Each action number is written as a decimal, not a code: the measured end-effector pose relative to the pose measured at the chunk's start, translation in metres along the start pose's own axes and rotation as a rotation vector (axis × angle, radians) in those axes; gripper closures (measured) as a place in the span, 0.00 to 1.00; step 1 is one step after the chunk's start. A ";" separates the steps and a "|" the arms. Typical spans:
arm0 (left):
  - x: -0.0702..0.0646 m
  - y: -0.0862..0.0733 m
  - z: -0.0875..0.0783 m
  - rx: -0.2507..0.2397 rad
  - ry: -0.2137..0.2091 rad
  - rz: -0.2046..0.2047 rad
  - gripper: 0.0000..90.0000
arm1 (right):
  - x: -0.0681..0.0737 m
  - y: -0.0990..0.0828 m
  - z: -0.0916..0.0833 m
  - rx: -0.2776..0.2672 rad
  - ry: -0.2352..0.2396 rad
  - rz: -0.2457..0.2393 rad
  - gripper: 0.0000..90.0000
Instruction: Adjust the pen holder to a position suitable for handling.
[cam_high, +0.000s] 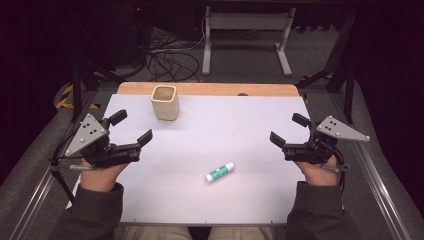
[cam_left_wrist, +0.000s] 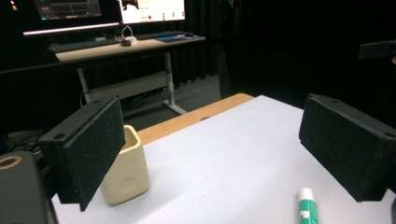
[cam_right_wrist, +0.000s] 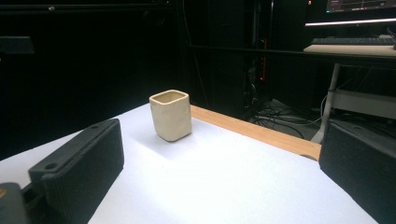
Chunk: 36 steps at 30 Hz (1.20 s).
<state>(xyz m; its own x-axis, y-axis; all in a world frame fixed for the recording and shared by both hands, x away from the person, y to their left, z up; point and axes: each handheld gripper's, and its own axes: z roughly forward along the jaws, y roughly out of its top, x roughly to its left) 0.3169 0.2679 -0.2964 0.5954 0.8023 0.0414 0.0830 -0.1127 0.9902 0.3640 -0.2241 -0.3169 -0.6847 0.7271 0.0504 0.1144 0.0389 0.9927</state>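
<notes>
A cream square cup (cam_high: 165, 102) stands upright near the far edge of the white table (cam_high: 240, 130), left of centre. A glue stick (cam_high: 220, 171) with a green label and white cap lies on its side near the front middle. My left gripper (cam_high: 131, 127) hovers at the table's left edge, open, with nothing between its jaws. My right gripper (cam_high: 289, 129) hovers at the right edge, open and empty too. In the left gripper view the cup (cam_left_wrist: 125, 170) sits behind the left jaw and the glue stick (cam_left_wrist: 308, 207) lies low at right. The right gripper view has the cup (cam_right_wrist: 171, 114) ahead.
A wooden strip (cam_high: 207, 89) runs along the table's far edge. Beyond it stand a desk frame (cam_high: 245, 37) and loose cables (cam_high: 167, 57) on the floor. Monitors and a keyboard sit on a desk (cam_left_wrist: 121, 44) in the dark background.
</notes>
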 end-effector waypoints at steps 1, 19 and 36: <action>-0.001 0.000 0.001 0.005 -0.003 0.001 0.09 | 0.000 0.000 0.000 0.001 0.000 0.000 0.01; -0.027 -0.008 0.034 0.108 -0.073 0.025 0.12 | -0.003 0.004 -0.010 0.008 -0.019 0.000 0.01; -0.057 -0.016 0.081 0.229 -0.158 0.036 0.15 | -0.012 0.009 -0.024 0.008 -0.051 0.012 0.01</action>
<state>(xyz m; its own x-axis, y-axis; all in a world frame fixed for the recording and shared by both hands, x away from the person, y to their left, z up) 0.3468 0.1768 -0.3258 0.7168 0.6964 0.0366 0.2276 -0.2832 0.9317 0.3555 -0.2490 -0.3063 -0.6456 0.7615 0.0568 0.1287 0.0352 0.9911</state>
